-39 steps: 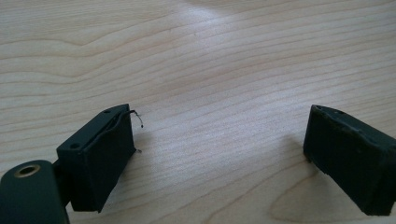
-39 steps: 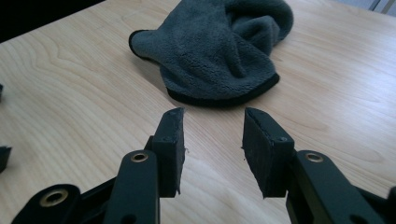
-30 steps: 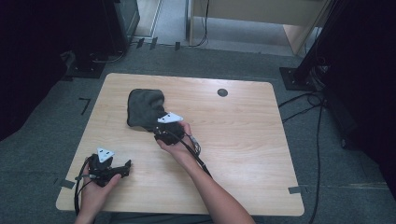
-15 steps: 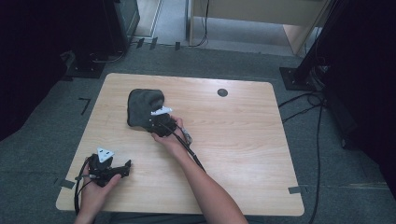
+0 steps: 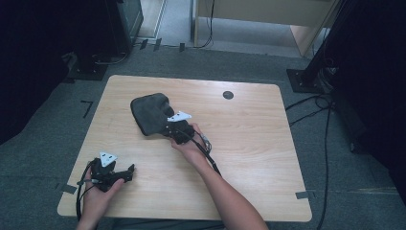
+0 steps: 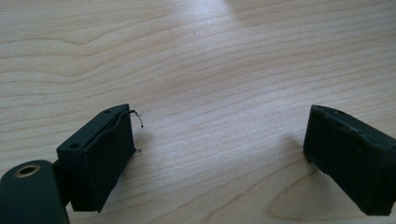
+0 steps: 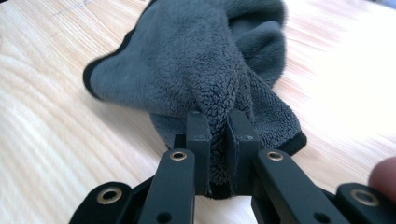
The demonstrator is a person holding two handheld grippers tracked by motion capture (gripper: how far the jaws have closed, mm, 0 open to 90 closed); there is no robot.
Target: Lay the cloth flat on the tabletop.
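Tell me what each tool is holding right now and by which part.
The right tool pinches a fold at the near edge of the grey fleece cloth. The left tool is open, holding nothing.

We see a pale wooden counter (image 5: pixel 268 158) with a crumpled grey cloth (image 5: pixel 149 112) lying on it and a small dark disc (image 5: pixel 228 95) near its far edge.

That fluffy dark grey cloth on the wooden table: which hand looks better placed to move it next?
The right. Its tool has just closed on a fold of the fluffy dark grey cloth. The left tool sits open near the table's front edge, far from it.
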